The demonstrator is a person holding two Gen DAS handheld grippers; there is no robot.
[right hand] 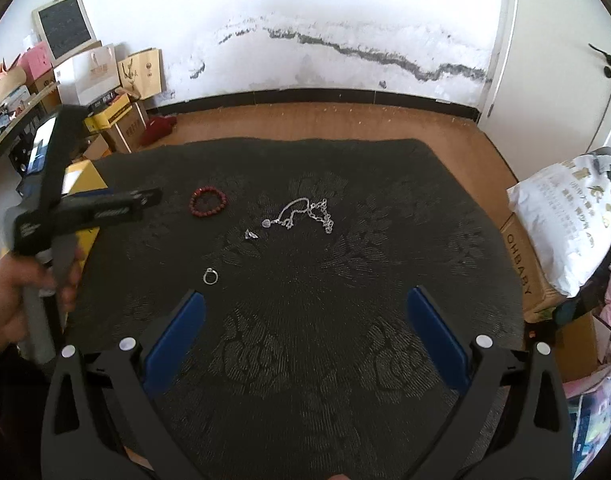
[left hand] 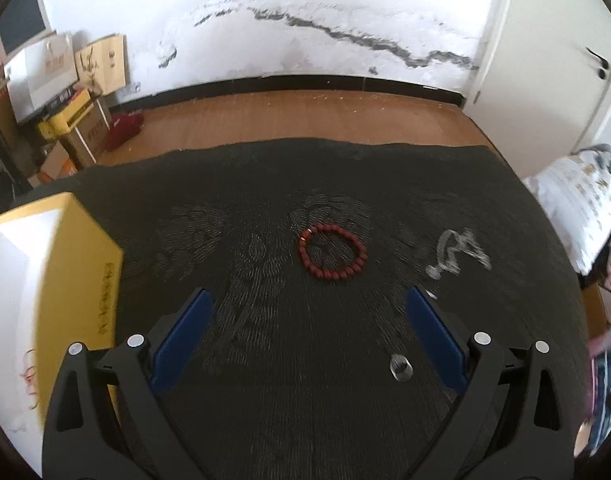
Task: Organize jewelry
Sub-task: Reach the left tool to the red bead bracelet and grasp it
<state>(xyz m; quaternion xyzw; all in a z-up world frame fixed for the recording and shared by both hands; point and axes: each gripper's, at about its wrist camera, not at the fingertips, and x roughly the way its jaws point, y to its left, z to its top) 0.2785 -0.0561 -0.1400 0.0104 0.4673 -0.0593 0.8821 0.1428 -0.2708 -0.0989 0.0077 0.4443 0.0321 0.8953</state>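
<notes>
Left gripper point(left hand: 307, 304) hovering over black cloth point(left hand: 265, 380), jaws spread wide, gripping nothing. Red bead bracelet point(left hand: 332, 253) lying ahead between its fingers; silver ring point(left hand: 400, 367) just inside right finger. Yellow box point(left hand: 45, 288) sitting at left. Right gripper point(right hand: 305, 304) likewise gaping, empty (silver necklace point(right hand: 305, 214) lying well ahead).
</notes>
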